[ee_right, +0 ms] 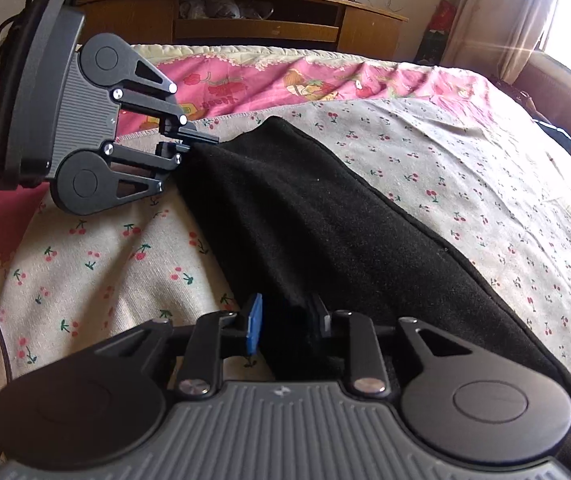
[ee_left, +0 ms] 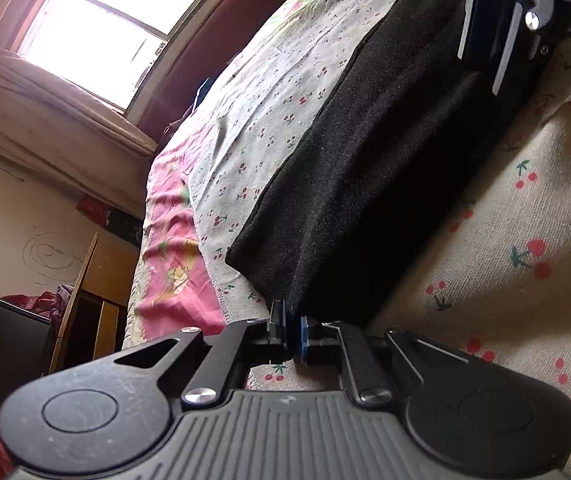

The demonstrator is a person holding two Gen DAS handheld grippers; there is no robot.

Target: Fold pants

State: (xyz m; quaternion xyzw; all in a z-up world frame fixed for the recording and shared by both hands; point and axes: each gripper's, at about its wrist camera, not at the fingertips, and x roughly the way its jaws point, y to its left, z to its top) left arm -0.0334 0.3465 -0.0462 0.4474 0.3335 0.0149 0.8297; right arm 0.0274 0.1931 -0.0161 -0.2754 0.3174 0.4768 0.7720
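The black pants [ee_left: 365,168] lie folded lengthwise as a long strip on the cherry-print sheet [ee_left: 525,240]; they also show in the right wrist view [ee_right: 305,216]. My left gripper [ee_left: 294,334] is shut on the pants' near corner edge, and it shows from outside in the right wrist view [ee_right: 189,140] at the strip's far end. My right gripper [ee_right: 287,322] has its jaws apart around a thick bunch of the black fabric at the other end; it shows in the left wrist view [ee_left: 497,40] at top right.
A pink cartoon-print blanket [ee_right: 285,76] lies under the sheet toward the bed's far edge. A wooden shelf unit [ee_right: 245,16] stands beyond the bed. A bright window [ee_left: 105,20] with a curtain is on the far wall.
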